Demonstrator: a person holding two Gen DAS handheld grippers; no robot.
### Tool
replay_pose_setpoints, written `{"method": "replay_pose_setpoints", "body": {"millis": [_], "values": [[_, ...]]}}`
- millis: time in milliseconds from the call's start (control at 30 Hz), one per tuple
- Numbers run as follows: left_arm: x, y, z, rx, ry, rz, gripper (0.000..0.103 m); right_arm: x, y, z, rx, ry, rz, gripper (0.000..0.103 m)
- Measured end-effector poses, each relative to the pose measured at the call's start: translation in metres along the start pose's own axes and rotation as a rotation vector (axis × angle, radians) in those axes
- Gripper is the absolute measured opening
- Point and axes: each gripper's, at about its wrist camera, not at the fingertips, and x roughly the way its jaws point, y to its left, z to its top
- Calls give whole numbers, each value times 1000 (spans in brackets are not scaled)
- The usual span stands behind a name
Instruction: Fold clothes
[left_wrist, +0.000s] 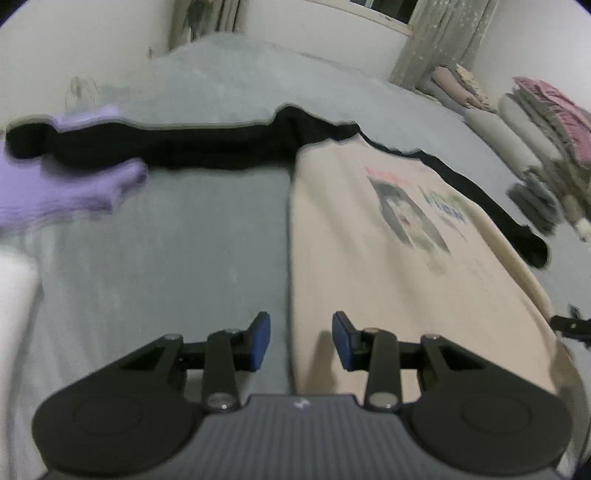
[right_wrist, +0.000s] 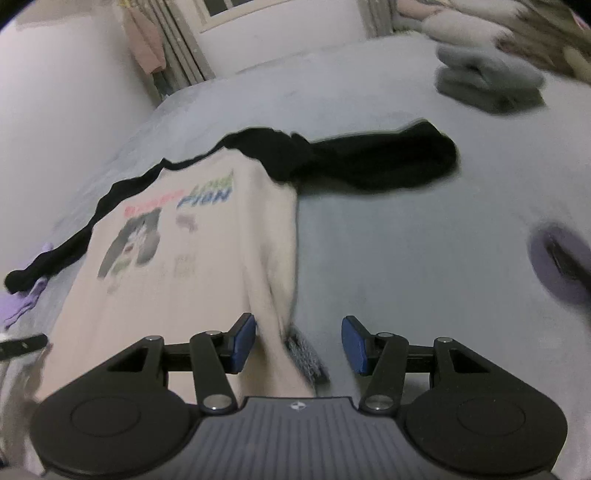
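Left claw (left_wrist: 301, 341) and right claw (right_wrist: 298, 343) wide, low over the shirt's (left_wrist: 406, 258) opposite edges.

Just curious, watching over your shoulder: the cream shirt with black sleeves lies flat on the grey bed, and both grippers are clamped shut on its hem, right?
Not quite. Both the left gripper and right gripper are open, holding nothing, as each wrist view shows. The cream shirt does lie flat on the grey bed.

Bare bed (left_wrist: 177, 258) left of shirt (left_wrist: 369, 240); purple cloth (left_wrist: 55, 199) far left; folded grey stack (right_wrist: 487, 83) far right.
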Motion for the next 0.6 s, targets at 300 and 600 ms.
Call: {"method": "replay_pose_setpoints", "body": {"millis": [300, 600], "values": [[0, -20, -32, 80, -40, 44, 5, -11, 2, -35, -34, 72, 20, 15], [-67, -2, -14, 21, -107, -94, 4, -50, 16, -31, -159, 8, 33, 9]]}}
